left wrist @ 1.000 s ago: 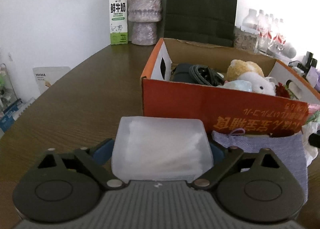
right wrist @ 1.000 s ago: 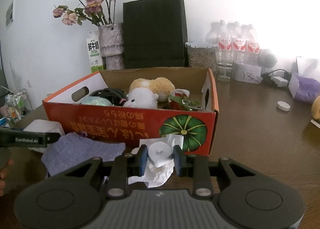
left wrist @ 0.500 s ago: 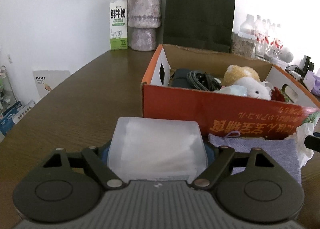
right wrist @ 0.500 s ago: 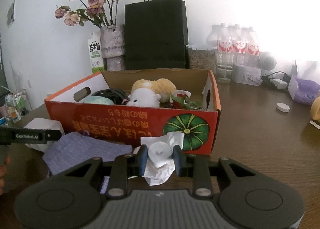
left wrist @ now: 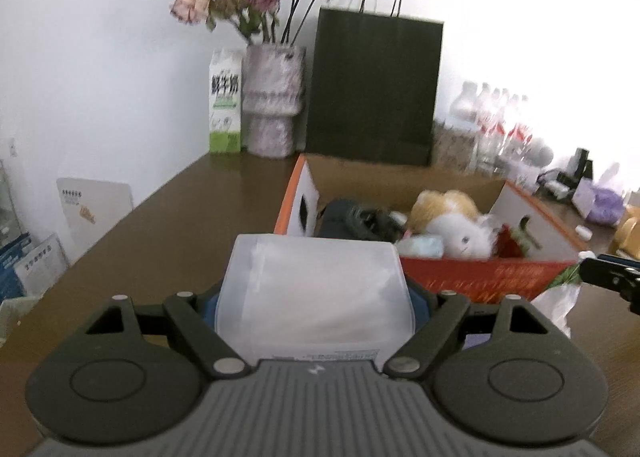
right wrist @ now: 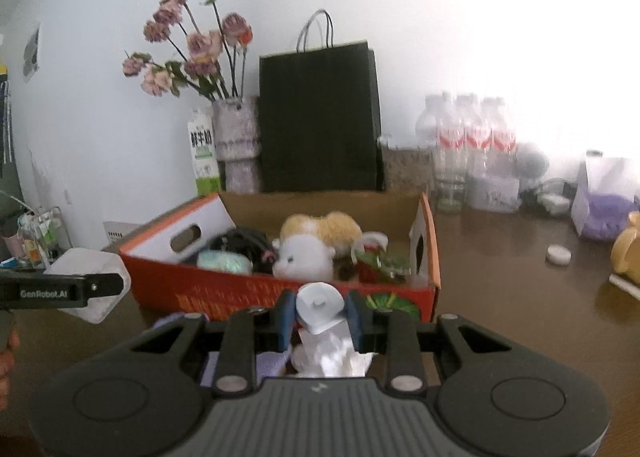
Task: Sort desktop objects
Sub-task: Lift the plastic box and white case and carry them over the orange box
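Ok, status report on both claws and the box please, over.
Left claw shut on translucent plastic box. Right claw shut on white cap with tissue. Orange cardboard box ahead, part filled with plush toys. Nothing blocking.

My left gripper holds a see-through plastic box with white stuff inside, one finger pressed on each side. Behind it sits an orange cardboard box on the brown table. In that box I see a white fluffy toy, a tan one and something dark. At the back stand a milk carton, a vase of pink flowers and a black paper bag. My right gripper's tip pokes in at the right edge.
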Demonstrator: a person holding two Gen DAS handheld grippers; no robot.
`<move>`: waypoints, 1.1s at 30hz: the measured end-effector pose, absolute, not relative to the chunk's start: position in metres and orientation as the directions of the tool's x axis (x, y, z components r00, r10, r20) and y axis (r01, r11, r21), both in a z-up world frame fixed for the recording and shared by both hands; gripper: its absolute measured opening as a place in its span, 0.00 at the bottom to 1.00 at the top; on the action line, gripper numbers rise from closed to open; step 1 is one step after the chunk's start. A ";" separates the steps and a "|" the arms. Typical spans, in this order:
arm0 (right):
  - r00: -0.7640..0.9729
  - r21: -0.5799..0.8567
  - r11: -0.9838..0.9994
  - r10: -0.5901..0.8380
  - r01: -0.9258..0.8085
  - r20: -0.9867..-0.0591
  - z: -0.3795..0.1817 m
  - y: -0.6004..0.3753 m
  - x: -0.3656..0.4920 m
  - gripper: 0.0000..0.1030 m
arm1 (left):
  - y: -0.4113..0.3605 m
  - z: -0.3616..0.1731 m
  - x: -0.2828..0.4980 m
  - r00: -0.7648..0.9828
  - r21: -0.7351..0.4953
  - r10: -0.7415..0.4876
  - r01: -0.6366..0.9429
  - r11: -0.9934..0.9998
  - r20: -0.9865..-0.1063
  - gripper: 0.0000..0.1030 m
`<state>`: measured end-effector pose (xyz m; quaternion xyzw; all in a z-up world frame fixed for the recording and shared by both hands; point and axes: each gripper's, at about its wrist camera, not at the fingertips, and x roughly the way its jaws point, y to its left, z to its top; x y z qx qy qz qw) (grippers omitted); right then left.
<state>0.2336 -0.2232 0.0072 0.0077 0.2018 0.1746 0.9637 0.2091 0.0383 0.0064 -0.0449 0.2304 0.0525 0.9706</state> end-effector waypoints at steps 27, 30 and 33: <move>0.857 0.074 0.937 0.343 -0.342 -0.385 0.040 -0.187 0.372 0.26 | 0.007 0.047 0.338 0.934 -0.059 0.049 -0.074 0.995 -0.353 0.81; 0.841 0.073 0.942 0.326 -0.328 -0.432 0.022 -0.191 0.390 0.26 | 0.013 0.030 0.362 0.917 -0.060 0.062 -0.092 0.994 -0.393 0.81; 0.836 0.054 0.949 0.299 -0.310 -0.459 0.009 -0.194 0.404 0.26 | 0.016 0.015 0.377 0.900 -0.036 0.055 -0.078 0.996 -0.433 0.81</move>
